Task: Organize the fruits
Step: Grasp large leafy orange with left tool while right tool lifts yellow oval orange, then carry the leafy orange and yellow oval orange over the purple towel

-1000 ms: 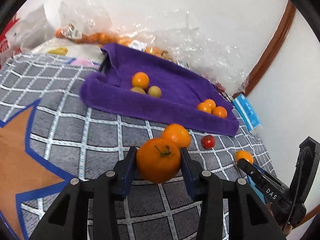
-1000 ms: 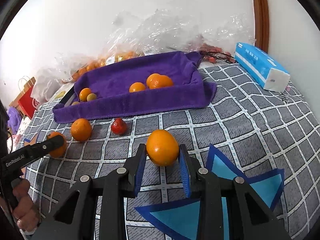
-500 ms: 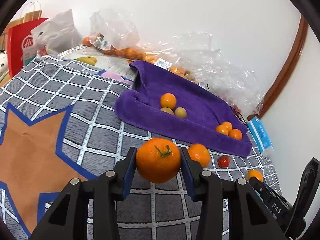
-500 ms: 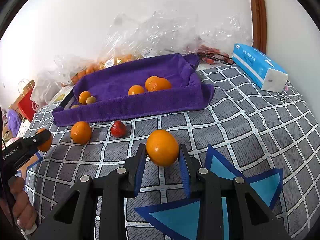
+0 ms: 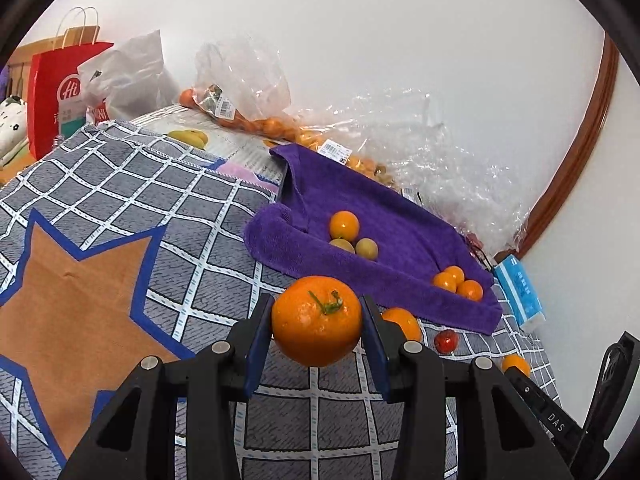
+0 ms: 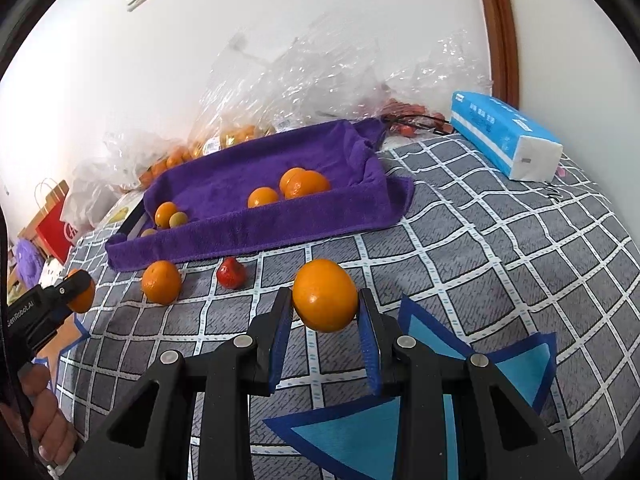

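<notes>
My left gripper (image 5: 317, 332) is shut on a stemmed orange (image 5: 317, 320), held above the checked cloth. In the right wrist view my right gripper (image 6: 325, 316) is shut on a smooth orange (image 6: 325, 294). A purple towel tray (image 5: 392, 220) (image 6: 256, 236) holds several small oranges and two yellowish fruits (image 5: 366, 248). A loose orange (image 6: 161, 282) and a red fruit (image 6: 231, 273) lie on the cloth in front of the tray. The left gripper also shows at the left edge of the right wrist view, with its orange (image 6: 82, 296).
Clear plastic bags (image 5: 420, 152) with more oranges lie behind the tray by the wall. A blue tissue pack (image 6: 506, 136) sits at the right. A red paper bag (image 5: 60, 92) stands at the far left. Bananas (image 5: 188, 136) lie on a printed sheet.
My left gripper with its orange has pulled back and turned left, so the tray now looks smaller and further right. The right gripper stays almost still with its orange.
</notes>
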Demonstrator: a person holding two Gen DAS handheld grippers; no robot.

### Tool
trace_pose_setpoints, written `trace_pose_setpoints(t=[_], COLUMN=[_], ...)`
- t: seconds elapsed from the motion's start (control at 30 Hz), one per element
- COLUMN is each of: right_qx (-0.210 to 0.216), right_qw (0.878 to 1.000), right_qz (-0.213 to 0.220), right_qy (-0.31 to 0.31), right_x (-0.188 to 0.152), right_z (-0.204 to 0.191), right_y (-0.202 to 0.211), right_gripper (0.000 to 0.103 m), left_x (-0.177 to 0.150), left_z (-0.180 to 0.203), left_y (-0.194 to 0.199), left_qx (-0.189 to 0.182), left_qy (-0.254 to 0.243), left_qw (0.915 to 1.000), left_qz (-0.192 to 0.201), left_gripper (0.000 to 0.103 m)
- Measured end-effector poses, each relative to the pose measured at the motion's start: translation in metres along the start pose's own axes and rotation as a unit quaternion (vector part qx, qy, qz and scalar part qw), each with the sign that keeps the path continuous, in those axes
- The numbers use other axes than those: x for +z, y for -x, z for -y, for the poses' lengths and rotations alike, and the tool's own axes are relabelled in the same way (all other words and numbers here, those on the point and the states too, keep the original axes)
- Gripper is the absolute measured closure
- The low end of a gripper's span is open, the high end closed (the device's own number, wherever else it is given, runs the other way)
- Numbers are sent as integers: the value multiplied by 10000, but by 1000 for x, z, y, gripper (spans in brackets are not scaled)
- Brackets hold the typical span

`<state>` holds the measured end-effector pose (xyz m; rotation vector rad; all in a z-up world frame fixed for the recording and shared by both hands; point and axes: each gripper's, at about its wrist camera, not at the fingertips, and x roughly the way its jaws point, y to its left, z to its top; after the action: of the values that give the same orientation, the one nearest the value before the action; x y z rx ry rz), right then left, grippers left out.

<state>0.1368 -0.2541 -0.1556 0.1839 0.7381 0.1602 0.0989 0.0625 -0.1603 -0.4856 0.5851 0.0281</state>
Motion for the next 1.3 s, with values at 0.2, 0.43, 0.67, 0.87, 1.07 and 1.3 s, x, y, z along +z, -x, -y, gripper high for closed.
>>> trace_pose_setpoints(t=[0.2,0.43,0.67,0.87,1.07,1.3], right_qx=[8,34,13,-21,-181,-290], right_qw=[10000,9998,9997,9996,9994,9994], right_qz=[70,134,201,251,241,180], right_qy=[-66,-119,-148,-145,-143,-105], right_x=[1,1,1,4,11,21], right_z=[2,5,6,6,7,7], right_y=[3,5,7,11,14,16], right_gripper=[71,71,71,71,71,71], left_x=[1,2,4,10,22,32], left_z=[-4,-10,-16,-26,-38,-40], left_y=[-1,-6,-7,-5,4,3], left_qx=[55,114,206,334,387,669], left_qy=[98,283,411,577,725,442], left_qw=[9999,9995,9989,9977,9966,9965], left_qz=[-9,-101,-106,-81,-52,-225], left_gripper=[63,63,63,63,63,63])
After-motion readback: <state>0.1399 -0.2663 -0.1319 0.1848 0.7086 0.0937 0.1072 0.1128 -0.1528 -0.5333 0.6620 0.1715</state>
